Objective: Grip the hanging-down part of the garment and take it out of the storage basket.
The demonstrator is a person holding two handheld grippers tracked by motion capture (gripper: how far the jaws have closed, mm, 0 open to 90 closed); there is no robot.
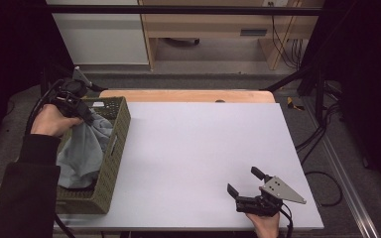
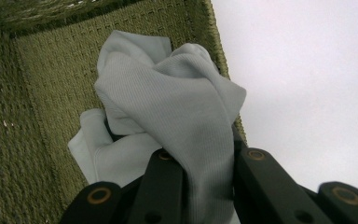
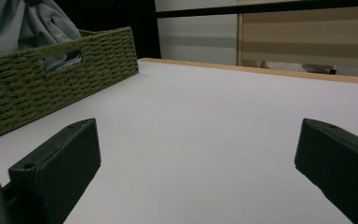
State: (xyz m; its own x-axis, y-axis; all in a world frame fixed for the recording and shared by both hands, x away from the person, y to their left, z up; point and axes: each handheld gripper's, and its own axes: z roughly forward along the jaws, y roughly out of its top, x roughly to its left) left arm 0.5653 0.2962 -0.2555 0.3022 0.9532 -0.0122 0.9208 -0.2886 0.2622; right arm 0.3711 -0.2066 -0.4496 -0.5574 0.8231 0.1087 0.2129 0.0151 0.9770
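Note:
A light grey cloth hangs bunched in the olive woven basket at the table's left edge. My left gripper is over the basket's far end, shut on the cloth's upper part. In the left gripper view the cloth runs up between the two black jaws and droops over the basket's inside wall. My right gripper rests low at the near right of the white table, open, with nothing between its jaws. In the right gripper view the basket stands far left with the cloth above its rim.
The basket has a handle slot in its side wall. A wooden strip edges the table's far side. Beyond it stand a white cabinet and a wooden desk with cables. Dark frame bars and cables run along the right.

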